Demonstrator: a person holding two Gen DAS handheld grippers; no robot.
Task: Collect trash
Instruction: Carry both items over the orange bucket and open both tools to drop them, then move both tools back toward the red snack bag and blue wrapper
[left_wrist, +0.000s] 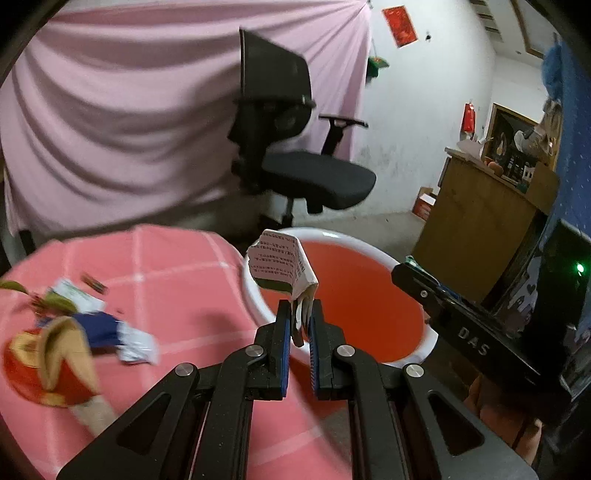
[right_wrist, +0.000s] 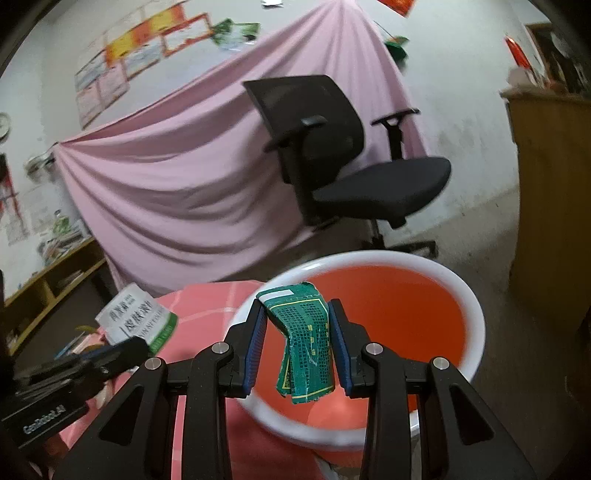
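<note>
My left gripper (left_wrist: 298, 312) is shut on a crumpled white printed carton (left_wrist: 282, 266) and holds it over the near rim of a round bin (left_wrist: 258, 295) with a white rim and orange inside. My right gripper (right_wrist: 297, 314) is shut on a crushed green patterned packet (right_wrist: 306, 350) above the same bin (right_wrist: 476, 317). The left gripper and its white carton (right_wrist: 136, 321) show at the left of the right wrist view. More trash lies on the pink checked table (left_wrist: 177, 280): a blue and white wrapper (left_wrist: 118, 336), a red and yellow wrapper (left_wrist: 48, 369) and small scraps (left_wrist: 70, 295).
A black office chair (left_wrist: 295, 147) stands behind the bin in front of a pink draped sheet (left_wrist: 129, 129). A wooden cabinet (left_wrist: 480, 221) stands at the right. A low wooden shelf (right_wrist: 48, 280) is at the far left. The right gripper's body (left_wrist: 461, 328) crosses the bin's right side.
</note>
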